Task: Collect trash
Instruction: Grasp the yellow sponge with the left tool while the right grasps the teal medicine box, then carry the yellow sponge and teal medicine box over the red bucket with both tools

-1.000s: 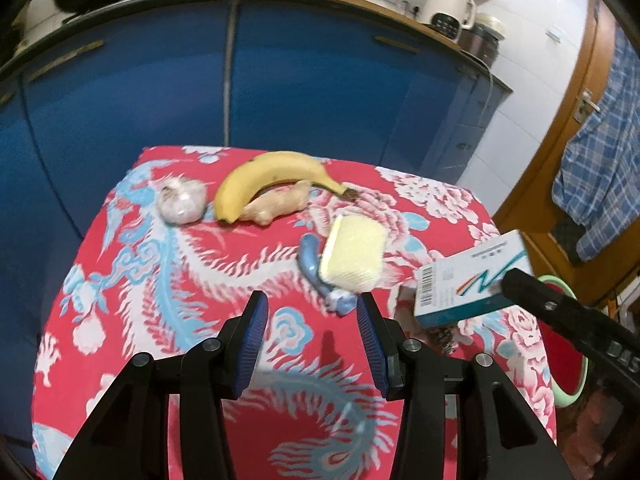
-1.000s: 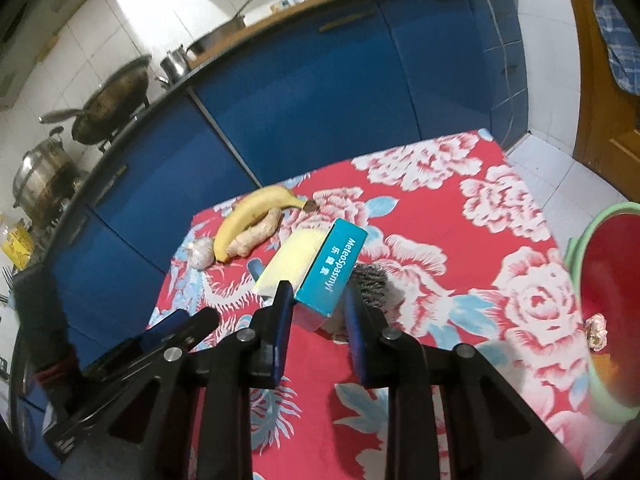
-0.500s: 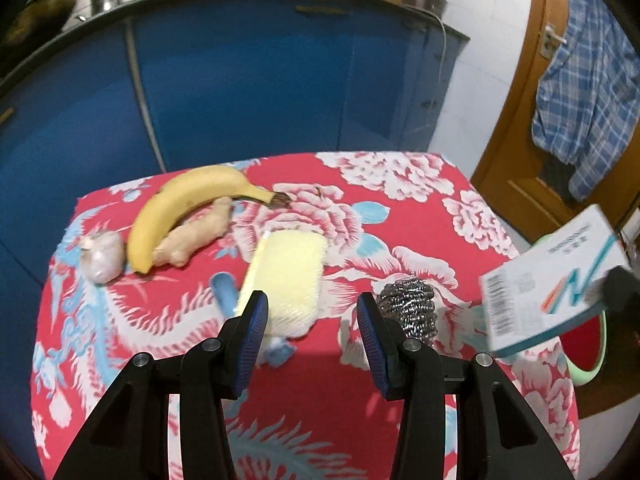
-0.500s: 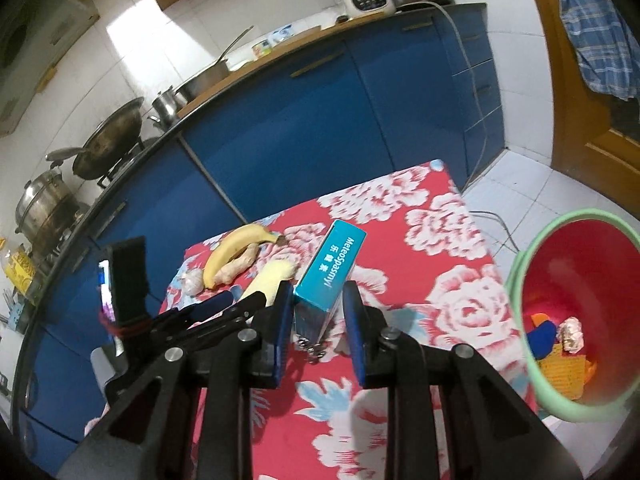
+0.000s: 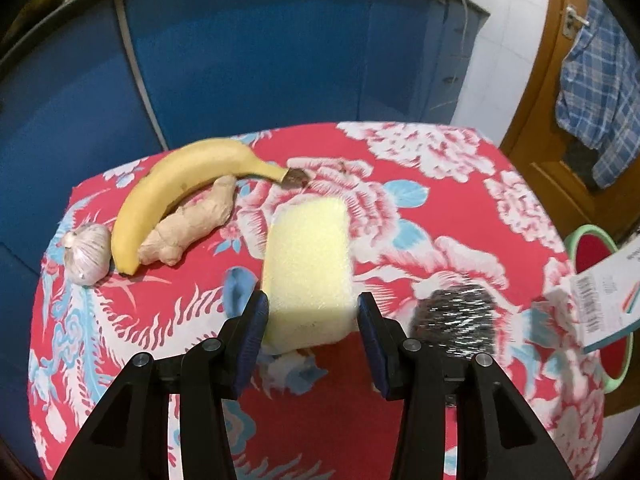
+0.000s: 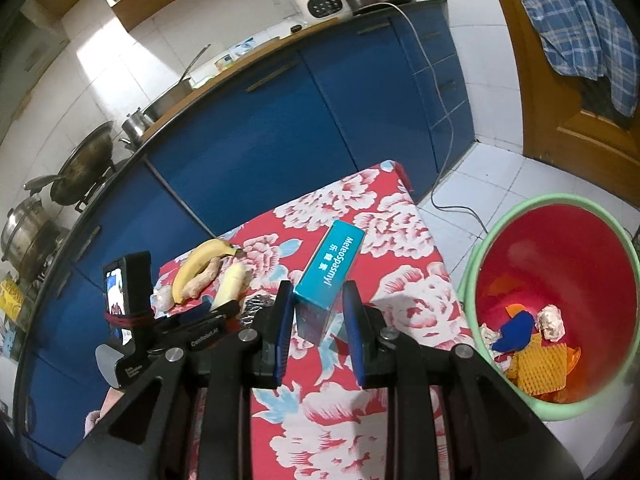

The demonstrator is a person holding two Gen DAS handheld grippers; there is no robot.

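Bin (image 6: 516, 216) contents visible right wrist only.

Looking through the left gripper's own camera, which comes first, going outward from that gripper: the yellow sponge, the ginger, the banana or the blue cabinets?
From the left gripper:
1. Yellow sponge, right at the fingertips, its near end between the open jaws.
2. Ginger, farther back on the left.
3. Banana, just behind the ginger, touching it.
4. Blue cabinets, beyond the table's far edge.
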